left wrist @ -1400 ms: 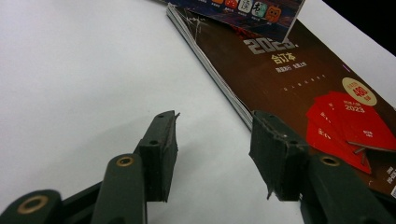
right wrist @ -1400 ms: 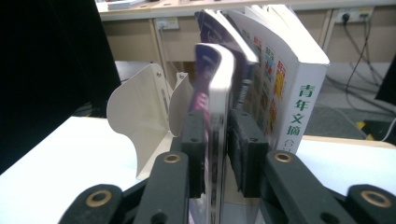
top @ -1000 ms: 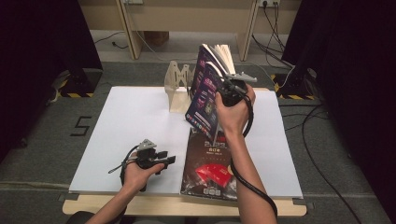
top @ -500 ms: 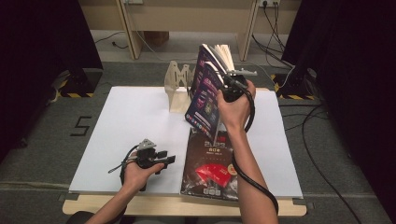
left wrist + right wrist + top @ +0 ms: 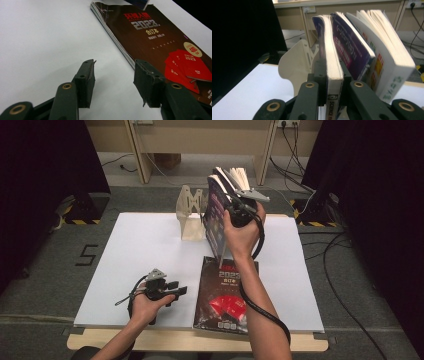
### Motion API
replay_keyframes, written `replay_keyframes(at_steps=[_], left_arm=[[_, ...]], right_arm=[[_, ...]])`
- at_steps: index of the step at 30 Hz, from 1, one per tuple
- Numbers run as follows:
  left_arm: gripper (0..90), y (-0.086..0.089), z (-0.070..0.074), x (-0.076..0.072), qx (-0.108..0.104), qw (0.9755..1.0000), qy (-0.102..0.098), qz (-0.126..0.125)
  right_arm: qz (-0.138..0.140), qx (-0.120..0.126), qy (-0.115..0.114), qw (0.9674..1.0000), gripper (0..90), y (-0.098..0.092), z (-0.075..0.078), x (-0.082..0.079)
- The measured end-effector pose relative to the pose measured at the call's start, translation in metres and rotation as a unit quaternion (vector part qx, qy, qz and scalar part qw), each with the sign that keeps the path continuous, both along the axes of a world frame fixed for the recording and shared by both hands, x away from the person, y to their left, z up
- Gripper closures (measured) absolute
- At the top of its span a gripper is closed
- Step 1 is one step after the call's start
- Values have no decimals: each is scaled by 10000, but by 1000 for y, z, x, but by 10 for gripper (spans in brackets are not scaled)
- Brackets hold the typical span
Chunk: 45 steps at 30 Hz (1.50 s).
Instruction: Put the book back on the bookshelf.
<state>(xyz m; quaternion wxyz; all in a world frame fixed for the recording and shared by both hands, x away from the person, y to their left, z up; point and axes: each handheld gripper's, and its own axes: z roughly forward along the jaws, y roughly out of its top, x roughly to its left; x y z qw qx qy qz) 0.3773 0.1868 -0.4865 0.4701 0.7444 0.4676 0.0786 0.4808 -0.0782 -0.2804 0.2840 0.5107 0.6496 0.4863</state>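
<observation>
My right gripper holds a purple-covered book upright above the table's far middle. In the right gripper view its jaws have just been closing and now clamp that book's page block from both sides. Two more books lean just to its right. A cream bookend stands to the left of the book. A dark red magazine lies flat at the front. My left gripper rests open on the white tabletop beside the magazine's left edge, with nothing between its fingers.
The white table spreads wide to the left of the bookend. Wooden furniture legs and cables stand on the floor behind the table. Dark curtains hang on both sides.
The right hand has shifted slightly at the upright book. The left hand and the magazine have stayed where they were.
</observation>
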Motion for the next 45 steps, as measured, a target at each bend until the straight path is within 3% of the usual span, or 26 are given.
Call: replay_keyframes(at_steps=[10, 21, 22, 31, 37, 45], left_arm=[[503, 1, -1, 0, -23, 10000, -1, -1], [504, 2, -1, 1, -16, 10000, 12, 21], [504, 2, -1, 1, -18, 10000, 15, 12], [504, 2, -1, 0, -25, 10000, 1, 3], [504, 0, -2, 0, -21, 10000, 10, -19], [503, -2, -1, -1, -4, 10000, 1, -53]], right_arm=[[-310, 108, -368, 9988, 831, 11, -2, 24], [-473, 72, -392, 9981, 831, 19, -15, 43], [-493, -33, -406, 9980, 831, 21, -20, 45], [-464, -248, -401, 9978, 828, 26, -33, 41], [-448, -290, -275, 9982, 819, 23, -35, 36], [-318, -273, 128, 9990, 771, 16, -24, 40]])
